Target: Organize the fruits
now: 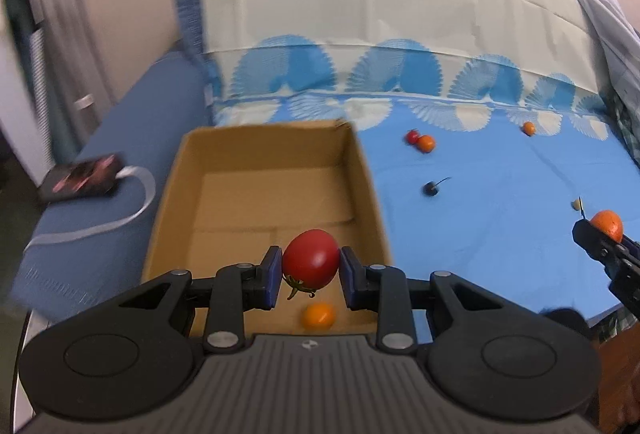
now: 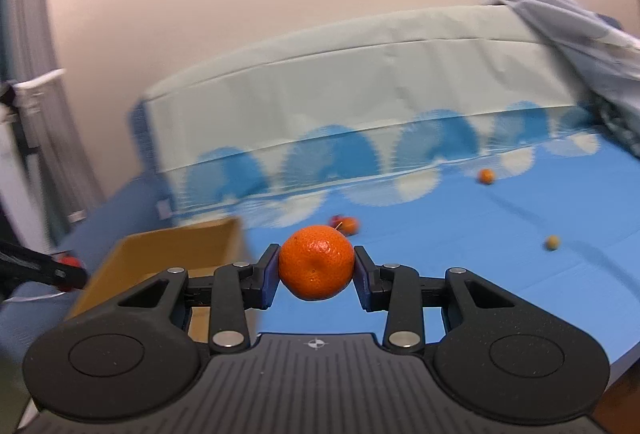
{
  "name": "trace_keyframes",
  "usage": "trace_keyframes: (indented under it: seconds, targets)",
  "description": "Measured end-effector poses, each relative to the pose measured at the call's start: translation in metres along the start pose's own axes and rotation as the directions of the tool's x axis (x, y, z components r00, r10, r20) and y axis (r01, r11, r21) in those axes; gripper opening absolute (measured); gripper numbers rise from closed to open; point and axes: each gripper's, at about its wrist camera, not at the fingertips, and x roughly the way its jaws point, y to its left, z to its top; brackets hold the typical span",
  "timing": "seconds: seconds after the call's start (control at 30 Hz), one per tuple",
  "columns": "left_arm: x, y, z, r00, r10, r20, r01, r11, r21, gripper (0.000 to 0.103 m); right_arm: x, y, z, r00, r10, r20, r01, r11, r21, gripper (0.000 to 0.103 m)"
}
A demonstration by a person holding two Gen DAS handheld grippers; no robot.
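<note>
My left gripper is shut on a red tomato and holds it above the near end of an open cardboard box. A small orange fruit lies in the box below it. My right gripper is shut on a mandarin, above the blue sheet to the right of the box. In the left wrist view the right gripper with the mandarin shows at the far right.
On the blue bed sheet lie a red and an orange fruit together, a dark cherry, a far orange fruit and a small pale fruit. A phone lies left of the box.
</note>
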Motion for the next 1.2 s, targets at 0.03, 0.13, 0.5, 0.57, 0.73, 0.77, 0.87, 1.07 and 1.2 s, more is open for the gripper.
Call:
trace_keyframes:
  seconds: [0.03,0.13,0.5,0.57,0.73,0.77,0.87,1.07,1.2]
  targets:
    - [-0.007,0.008,-0.008,1.0,0.005,0.003,-0.005,1.0,-0.009,0.034,-0.009,0.01,-0.003,0.999,0.03,-0.014,-0.031,0.999,-0.012,0.039]
    - [-0.029,0.033,-0.038,0.999,0.036,0.007,-0.035,0.999,-0.037,0.034,-0.028,0.039,-0.013,0.993,0.098,-0.059,-0.1,0.994,-0.043,0.039]
    - [-0.054,0.073,-0.09,1.0,0.0,-0.005,-0.001,0.99,-0.138,0.034,-0.071,0.112,-0.027,0.981,0.184,-0.068,-0.195,0.943,-0.269,0.039]
    - [-0.054,0.076,-0.09,1.0,-0.01,0.002,0.01,0.99,-0.144,0.034,-0.074,0.117,-0.028,0.981,0.184,-0.064,-0.195,0.937,-0.29,0.039]
    - [-0.051,0.082,-0.092,1.0,-0.02,-0.001,0.02,0.985,-0.169,0.034,-0.072,0.121,-0.027,0.984,0.164,-0.076,-0.179,0.94,-0.291,0.039]
    - [-0.048,0.082,-0.091,1.0,-0.023,-0.003,0.022,0.985,-0.173,0.034,-0.071,0.122,-0.027,0.984,0.16,-0.081,-0.177,0.941,-0.289,0.039]
    - [-0.045,0.086,-0.091,1.0,-0.026,-0.008,0.024,0.982,-0.188,0.034,-0.067,0.125,-0.027,0.983,0.155,-0.096,-0.176,0.94,-0.292,0.039]
    - [-0.042,0.091,-0.091,1.0,-0.027,-0.009,0.025,0.978,-0.205,0.034,-0.061,0.133,-0.026,0.982,0.157,-0.108,-0.184,0.929,-0.32,0.039]
    - [-0.039,0.093,-0.091,1.0,-0.029,-0.012,0.026,0.977,-0.21,0.034,-0.059,0.134,-0.026,0.981,0.156,-0.114,-0.185,0.927,-0.326,0.039]
